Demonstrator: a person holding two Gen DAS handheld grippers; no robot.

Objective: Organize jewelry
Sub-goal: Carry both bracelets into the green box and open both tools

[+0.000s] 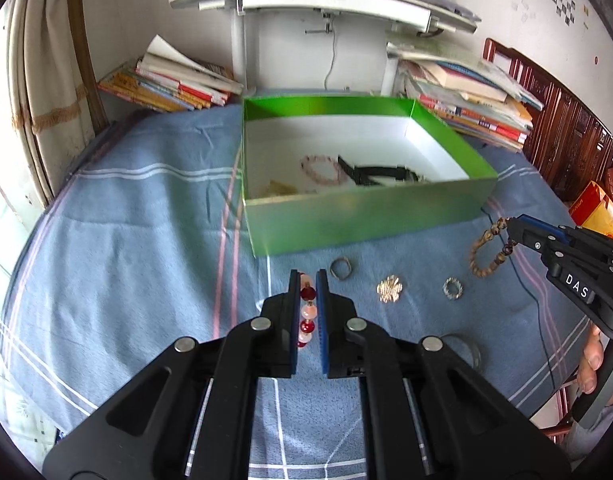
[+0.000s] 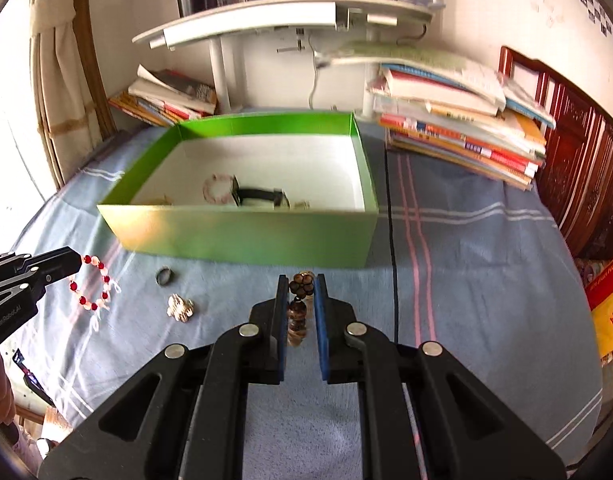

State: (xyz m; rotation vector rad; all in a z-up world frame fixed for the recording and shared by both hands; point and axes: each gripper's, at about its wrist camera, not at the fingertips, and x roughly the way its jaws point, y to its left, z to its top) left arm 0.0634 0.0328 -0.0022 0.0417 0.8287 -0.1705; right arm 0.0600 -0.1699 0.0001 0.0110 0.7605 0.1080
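while a red-and-pink bead bracelet [image 1: 307, 309] is clamped between the fingers of the left gripper [image 1: 308, 280], a brown wooden bead bracelet [image 2: 299, 308] is gripped the same way by the right gripper [image 2: 300, 284], both held above the cloth in front of the green box [image 1: 358, 220]. between the two grippers, loose on the cloth, a dark ring [image 1: 341, 268], a gold flower brooch [image 1: 389, 288] and a small silver ring [image 1: 452, 289] are laid near the box's front wall, apart from one another. inside the box a pink bead bracelet [image 1: 324, 169], a black watch [image 1: 376, 175] and a small gold piece [image 1: 277, 189] are seen on the white floor.

only in the left wrist view are the silver ring and a clear bangle [image 1: 468, 350] beside the gripper shown; only in the right wrist view is the whole loop of the red-and-pink bracelet made out, hanging from the left gripper's tips.

a blue checked cloth [image 1: 146, 240] is spread over the table. stacks of books [image 2: 462, 140] are piled behind the box on both sides, under a white shelf [image 1: 326, 0]; a curtain [image 1: 46, 92] is hung at the left.
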